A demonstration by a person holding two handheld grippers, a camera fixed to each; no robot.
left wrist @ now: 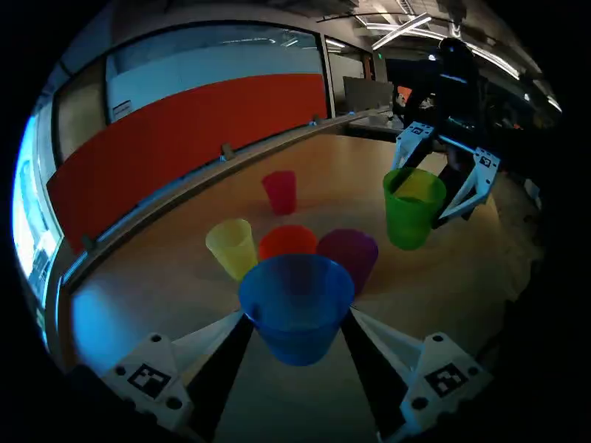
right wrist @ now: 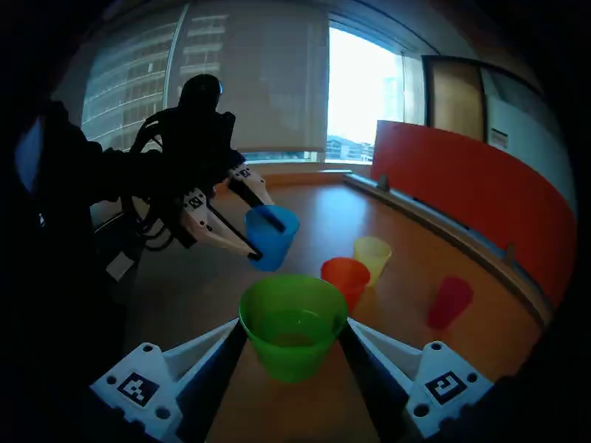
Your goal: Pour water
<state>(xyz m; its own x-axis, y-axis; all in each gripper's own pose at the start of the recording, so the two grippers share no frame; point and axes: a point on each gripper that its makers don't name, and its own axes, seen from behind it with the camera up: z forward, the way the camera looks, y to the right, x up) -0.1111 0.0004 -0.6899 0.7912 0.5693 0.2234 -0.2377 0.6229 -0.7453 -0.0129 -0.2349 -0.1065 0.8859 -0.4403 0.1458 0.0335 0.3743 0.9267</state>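
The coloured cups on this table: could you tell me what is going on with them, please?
A person is working with a gripper in each hand. The left gripper is shut on a blue cup, the right gripper on a green cup, and both cups are held upright, apart from each other, so nothing is being poured yet. A yellow cup, an orange cup, a purple cup and a red cup stand untouched on the wooden table.

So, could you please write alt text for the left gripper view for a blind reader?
The left tool grips a blue cup over a wooden table, with yellow, orange, purple and red cups standing beyond. Farther off on the right, the right tool holds a green cup.
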